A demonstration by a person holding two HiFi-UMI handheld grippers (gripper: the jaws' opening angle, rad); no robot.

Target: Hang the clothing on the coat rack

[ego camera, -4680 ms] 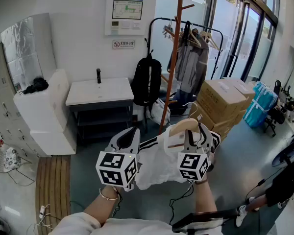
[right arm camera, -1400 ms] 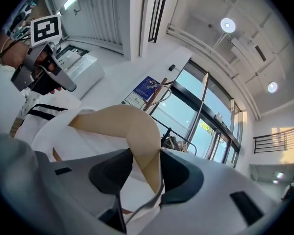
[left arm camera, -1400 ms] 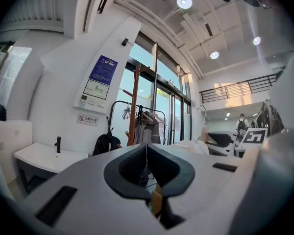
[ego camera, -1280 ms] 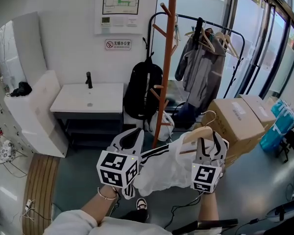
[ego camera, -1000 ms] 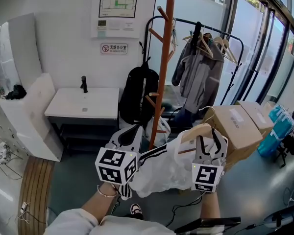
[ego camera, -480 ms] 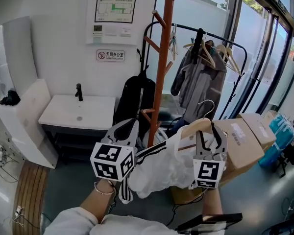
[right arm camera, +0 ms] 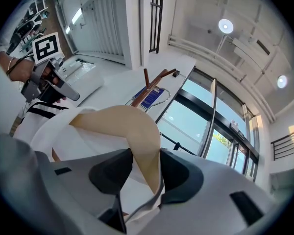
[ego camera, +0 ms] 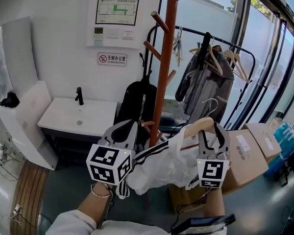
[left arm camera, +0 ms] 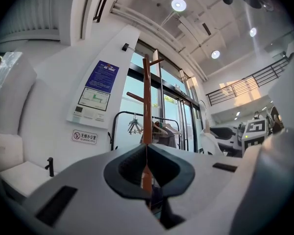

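A white garment [ego camera: 166, 165] with black stripes hangs on a wooden hanger [ego camera: 196, 127] in front of me. My right gripper [ego camera: 208, 130] is shut on the hanger's arm [right arm camera: 137, 126], with white fabric [right arm camera: 63, 131] pinched beside it. The left gripper [ego camera: 128, 127] points upward, jaws shut [left arm camera: 147, 153], nothing showing between its tips. The garment's striped edge reaches its body. The brown wooden coat rack [ego camera: 162, 77] stands just behind both grippers, its pegs above them. It also rises straight ahead in the left gripper view [left arm camera: 146, 111].
A black clothes rail [ego camera: 206, 67] with hung jackets stands behind the rack on the right. A black backpack [ego camera: 134, 99] leans at the rack's foot. A white sink counter [ego camera: 73, 119] is at left, cardboard boxes [ego camera: 245, 155] at right, glass doors beyond.
The coat rack has come closer and now stands directly behind the grippers. Both grippers carried the hanger and garment along and a little higher. Neither grip has changed.
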